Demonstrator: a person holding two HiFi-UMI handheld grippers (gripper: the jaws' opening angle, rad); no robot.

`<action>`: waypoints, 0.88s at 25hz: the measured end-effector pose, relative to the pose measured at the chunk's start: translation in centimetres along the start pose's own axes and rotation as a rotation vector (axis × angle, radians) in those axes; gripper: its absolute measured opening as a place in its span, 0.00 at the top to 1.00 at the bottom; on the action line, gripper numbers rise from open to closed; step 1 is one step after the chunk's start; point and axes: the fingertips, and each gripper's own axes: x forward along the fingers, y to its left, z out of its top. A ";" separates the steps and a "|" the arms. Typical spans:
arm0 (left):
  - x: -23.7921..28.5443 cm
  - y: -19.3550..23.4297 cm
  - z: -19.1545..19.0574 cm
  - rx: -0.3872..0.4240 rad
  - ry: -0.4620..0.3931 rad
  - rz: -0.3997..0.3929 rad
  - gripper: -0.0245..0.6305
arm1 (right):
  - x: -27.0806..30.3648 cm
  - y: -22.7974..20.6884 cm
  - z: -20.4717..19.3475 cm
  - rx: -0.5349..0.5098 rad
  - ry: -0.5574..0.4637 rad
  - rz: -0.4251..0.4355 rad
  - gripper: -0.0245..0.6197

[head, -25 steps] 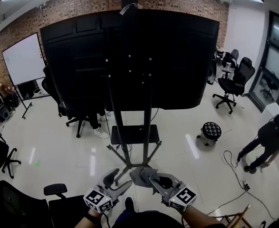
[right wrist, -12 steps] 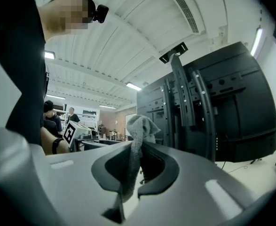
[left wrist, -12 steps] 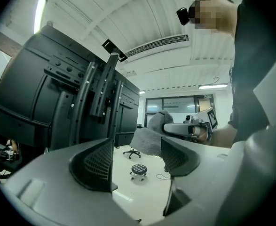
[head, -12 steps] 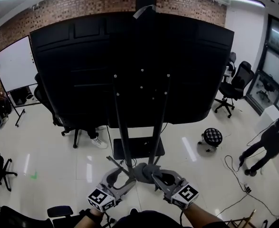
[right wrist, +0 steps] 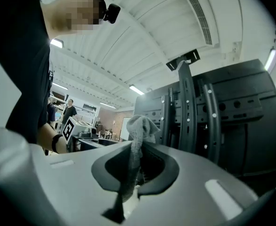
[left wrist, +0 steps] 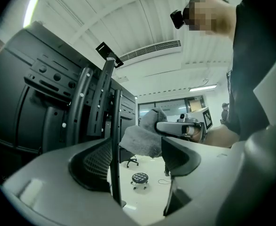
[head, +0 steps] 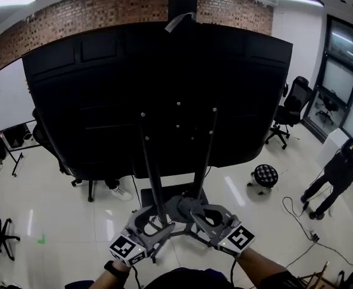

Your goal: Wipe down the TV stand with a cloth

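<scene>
A big black TV (head: 104,101) fills the middle of the head view, and we see its back. Two thin black posts of the TV stand (head: 153,173) run down from it to a flat base on the shiny floor. A whiteboard (head: 5,101) stands far out at 9 o'clock. A person in dark clothes (head: 338,173) bends over at 3 o'clock, well apart from the stand. A black office chair (head: 290,110) sits at 2 o'clock. A small round stool (head: 265,176) with a checked top stands between the stand and the person.

Both grippers are low down at 6 o'clock, close to the foot of the posts. The left gripper (head: 149,218) has its jaws wide apart and holds nothing. In the left gripper view (left wrist: 138,168) one thin post runs up through the gap, right by the left jaw. It is hard to tell if that jaw touches it.

The right gripper (head: 203,217) has its jaws closed tight on the grey cloth (head: 181,208). In the right gripper view (right wrist: 135,173) the cloth (right wrist: 138,131) sticks up from the pinch in a soft bunch, near the posts at 1 o'clock.
</scene>
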 end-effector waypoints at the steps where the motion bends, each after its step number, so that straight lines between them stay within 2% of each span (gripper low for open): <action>1: 0.5 0.5 0.7 0.015 -0.005 0.003 0.42 | 0.4 -0.7 0.8 -0.022 -0.010 0.000 0.94; 6: 2.7 2.8 4.9 0.073 -0.046 0.035 0.42 | 2.3 -5.1 5.6 -0.134 -0.059 0.005 0.94; 10: 4.7 4.2 10.5 0.161 -0.096 0.030 0.43 | 4.1 -8.2 11.0 -0.272 -0.099 0.041 0.94; 16: 8.3 6.5 19.7 0.384 -0.163 0.069 0.44 | 6.7 -14.4 18.7 -0.384 -0.126 0.033 0.94; 22: 11.6 7.0 28.1 0.436 -0.210 0.037 0.48 | 9.1 -19.9 27.3 -0.503 -0.184 -0.026 0.94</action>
